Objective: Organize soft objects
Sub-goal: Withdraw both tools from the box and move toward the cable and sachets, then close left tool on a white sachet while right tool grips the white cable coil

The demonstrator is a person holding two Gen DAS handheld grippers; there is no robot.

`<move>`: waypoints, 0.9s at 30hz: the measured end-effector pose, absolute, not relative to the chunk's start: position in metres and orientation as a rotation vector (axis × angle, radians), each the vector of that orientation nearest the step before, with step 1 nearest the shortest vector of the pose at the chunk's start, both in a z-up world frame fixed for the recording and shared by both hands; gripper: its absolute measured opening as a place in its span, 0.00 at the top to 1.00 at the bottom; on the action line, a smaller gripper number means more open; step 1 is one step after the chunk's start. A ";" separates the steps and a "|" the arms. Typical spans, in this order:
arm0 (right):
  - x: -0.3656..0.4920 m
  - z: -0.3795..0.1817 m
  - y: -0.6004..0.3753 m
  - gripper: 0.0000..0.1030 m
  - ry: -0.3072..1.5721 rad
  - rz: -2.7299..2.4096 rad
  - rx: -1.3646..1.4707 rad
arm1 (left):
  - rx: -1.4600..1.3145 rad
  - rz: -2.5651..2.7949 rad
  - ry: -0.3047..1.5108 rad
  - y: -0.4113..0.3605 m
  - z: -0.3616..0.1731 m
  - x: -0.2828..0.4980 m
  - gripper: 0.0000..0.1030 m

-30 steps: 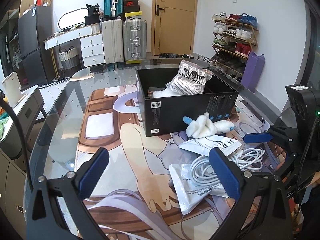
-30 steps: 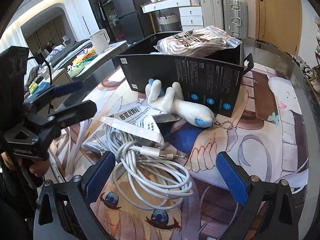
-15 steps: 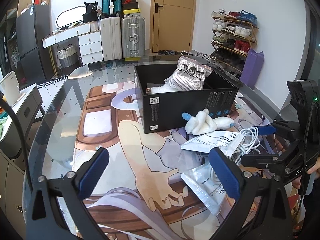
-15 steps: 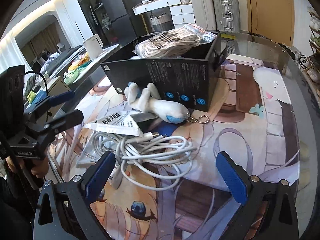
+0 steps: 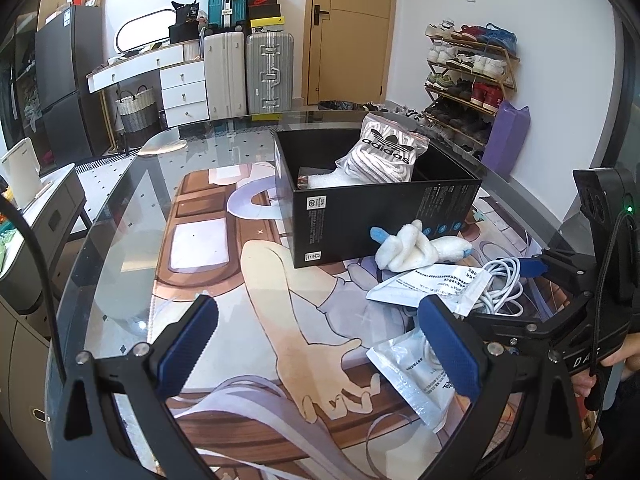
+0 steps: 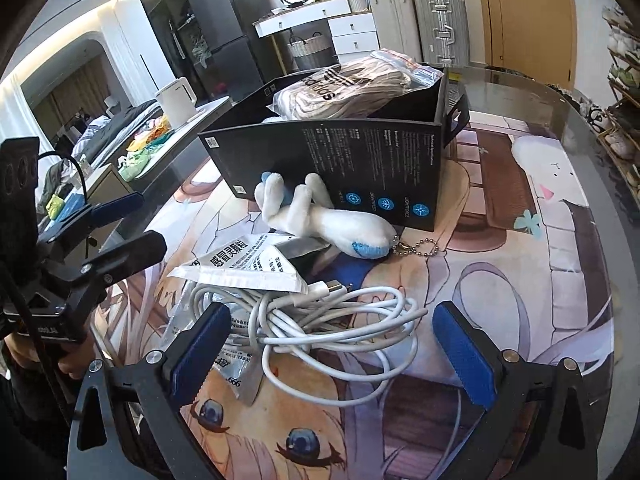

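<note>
A white and blue plush toy [image 5: 416, 248] [image 6: 320, 220] with a bead chain lies against the front of the open black box [image 5: 380, 208] [image 6: 360, 160]. In the box a bagged bundle of striped socks [image 5: 384, 156] [image 6: 348, 84] leans over something white. My right gripper [image 6: 332, 356] [image 5: 520, 296] is open, low over the table, with a coiled white cable [image 6: 320, 320] [image 5: 504, 284] just ahead between its fingers. My left gripper [image 5: 318, 344] [image 6: 136, 226] is open and holds nothing, to the left of the pile.
A printed paper sachet [image 6: 244, 264] [image 5: 432, 284] lies partly over the cable, and a clear plastic packet [image 5: 420, 376] lies nearer the left gripper. The glass table [image 5: 120, 240] has a picture mat under it. Suitcases, drawers and a shoe rack stand beyond it.
The right gripper has come in from the right toward the cable. The cable coil now looks stretched out and sits further from the plastic packet. The left gripper has drawn back a little.
</note>
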State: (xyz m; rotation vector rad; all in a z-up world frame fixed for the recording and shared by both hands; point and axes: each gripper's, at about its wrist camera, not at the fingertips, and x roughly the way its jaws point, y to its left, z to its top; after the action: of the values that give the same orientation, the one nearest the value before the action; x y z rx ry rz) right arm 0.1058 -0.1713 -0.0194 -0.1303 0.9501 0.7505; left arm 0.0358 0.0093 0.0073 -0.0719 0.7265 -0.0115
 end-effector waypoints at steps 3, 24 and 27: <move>0.105 -0.019 -0.171 0.02 0.946 0.754 -0.124 | -0.073 -0.010 0.727 0.010 0.007 0.036 0.02; 0.101 -0.002 -0.195 0.33 0.878 0.871 -0.040 | -0.082 -0.009 0.725 0.013 0.008 0.036 0.02; 0.102 0.001 -0.201 0.37 0.862 0.866 -0.036 | -0.082 -0.009 0.725 0.013 0.008 0.036 0.02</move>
State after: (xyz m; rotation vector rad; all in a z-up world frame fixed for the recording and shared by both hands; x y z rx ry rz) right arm 0.1020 -0.2006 0.0012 -0.0360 0.8616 0.8665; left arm 0.0360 0.0128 0.0083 -0.0818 0.7254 -0.0094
